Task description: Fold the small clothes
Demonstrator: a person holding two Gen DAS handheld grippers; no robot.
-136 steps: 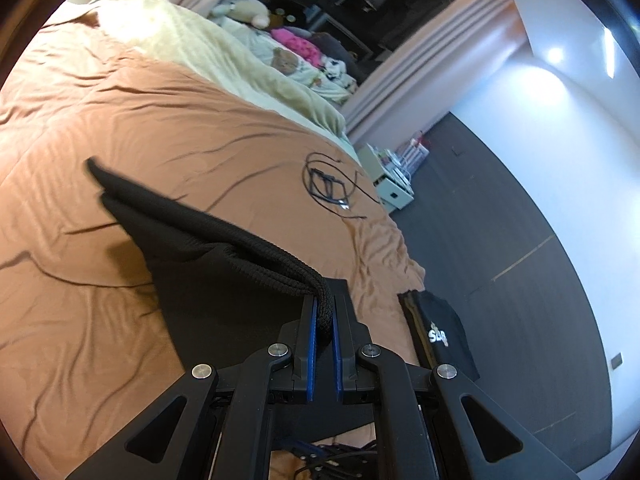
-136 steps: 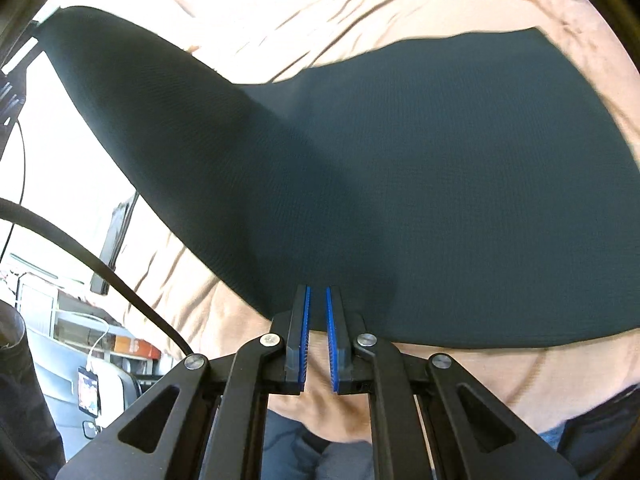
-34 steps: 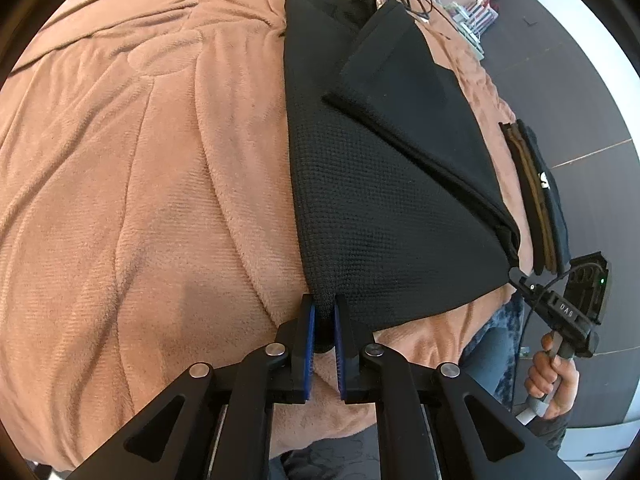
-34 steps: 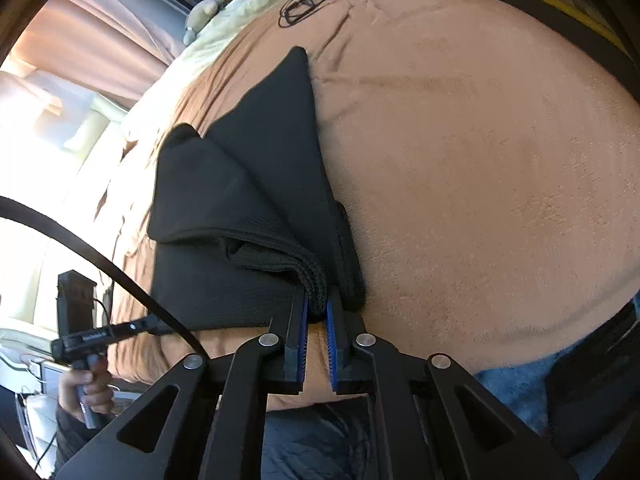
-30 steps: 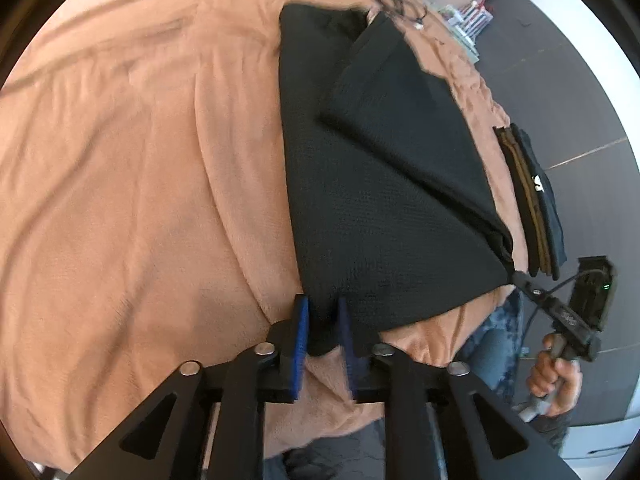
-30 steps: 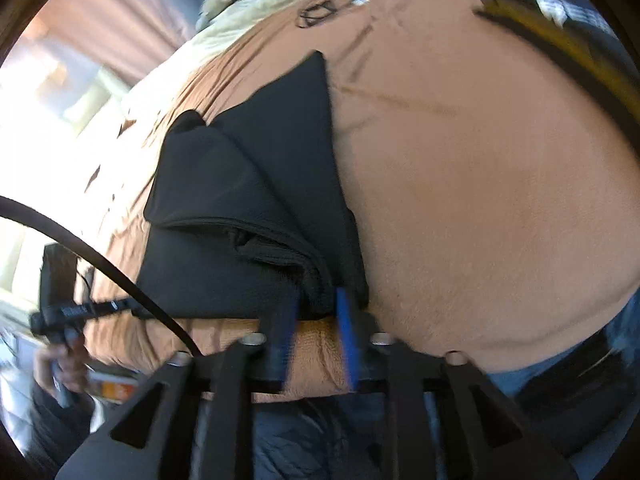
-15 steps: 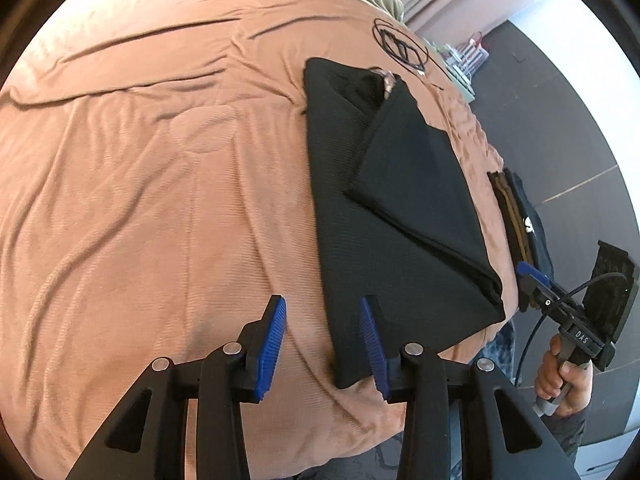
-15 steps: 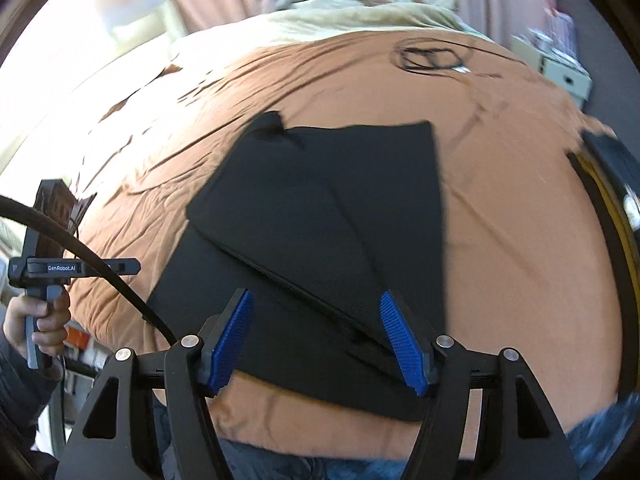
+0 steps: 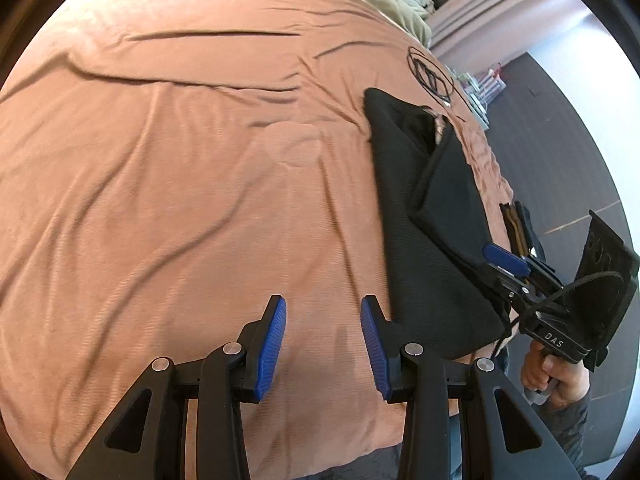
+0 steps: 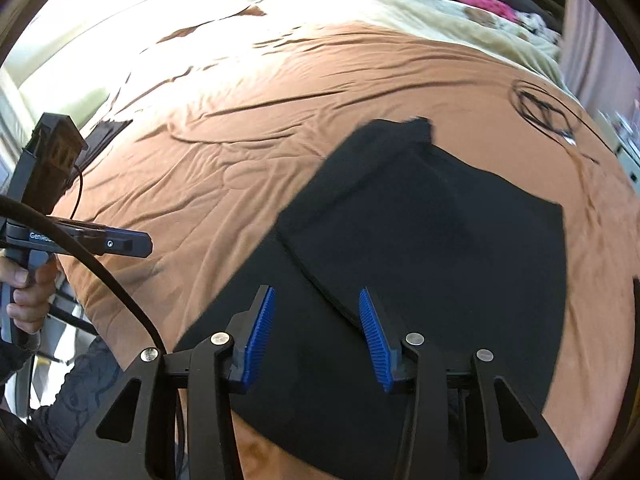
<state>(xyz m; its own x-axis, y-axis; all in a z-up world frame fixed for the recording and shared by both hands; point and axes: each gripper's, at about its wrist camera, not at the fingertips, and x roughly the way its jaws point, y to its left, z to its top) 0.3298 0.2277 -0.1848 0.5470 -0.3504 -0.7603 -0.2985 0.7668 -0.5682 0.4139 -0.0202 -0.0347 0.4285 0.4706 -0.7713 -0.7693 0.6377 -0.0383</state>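
Note:
A black knit garment (image 10: 420,240) lies partly folded on the brown bedspread (image 10: 240,128), one flap laid diagonally over the rest. It also shows in the left wrist view (image 9: 432,240) at the right. My left gripper (image 9: 323,312) is open and empty over bare bedspread (image 9: 180,160), just left of the garment's near corner. My right gripper (image 10: 316,308) is open and empty above the garment's near part. The right gripper also appears in the left wrist view (image 9: 516,268), at the garment's right edge. The left gripper shows at the left of the right wrist view (image 10: 120,244).
A coiled black cable (image 10: 540,108) lies on the bedspread beyond the garment. A stack of folded clothes (image 9: 520,232) sits at the bed's right edge. A cream blanket with soft toys (image 10: 460,4) lies at the far end. Dark floor (image 9: 568,128) is to the right.
Both grippers let go of the garment's near corners, opened and drew back. The left gripper has shifted left, off the garment and over bare bedspread. The garment now lies on the bed.

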